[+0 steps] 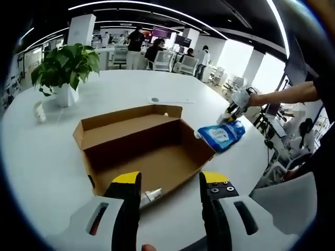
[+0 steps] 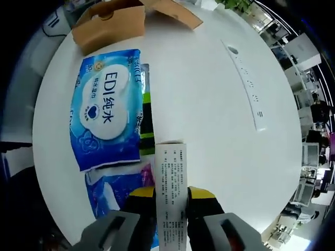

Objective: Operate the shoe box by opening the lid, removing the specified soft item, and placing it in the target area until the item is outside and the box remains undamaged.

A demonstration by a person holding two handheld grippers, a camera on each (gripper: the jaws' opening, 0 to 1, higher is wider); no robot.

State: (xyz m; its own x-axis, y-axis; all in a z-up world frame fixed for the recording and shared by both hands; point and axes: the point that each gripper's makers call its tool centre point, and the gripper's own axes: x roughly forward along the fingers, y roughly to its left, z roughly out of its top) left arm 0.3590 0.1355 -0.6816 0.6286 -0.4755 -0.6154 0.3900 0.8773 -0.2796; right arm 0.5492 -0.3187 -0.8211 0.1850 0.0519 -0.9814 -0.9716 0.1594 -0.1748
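The brown cardboard shoe box (image 1: 157, 151) lies open in the middle of the white round table, its lid flap folded back on the far side. My left gripper (image 1: 171, 180) hovers open over the box's near edge, nothing between its jaws. A blue soft wipes pack (image 1: 222, 135) rests on the table just right of the box, and my right gripper (image 1: 234, 109) is above it. In the right gripper view the blue wipes pack (image 2: 107, 107) lies flat. My right gripper (image 2: 171, 194) is shut on a slim white printed carton (image 2: 170, 178). A corner of the shoe box (image 2: 110, 21) is at the top.
A potted plant (image 1: 65, 68) and a small white object (image 1: 39, 111) stand at the far left. A flat white strip (image 2: 246, 78) lies on the table. A second blue packet (image 2: 112, 191) and a green-black item (image 2: 147, 121) lie by the wipes. A small white tube (image 1: 152, 196) lies at the box's near edge. People sit at desks behind.
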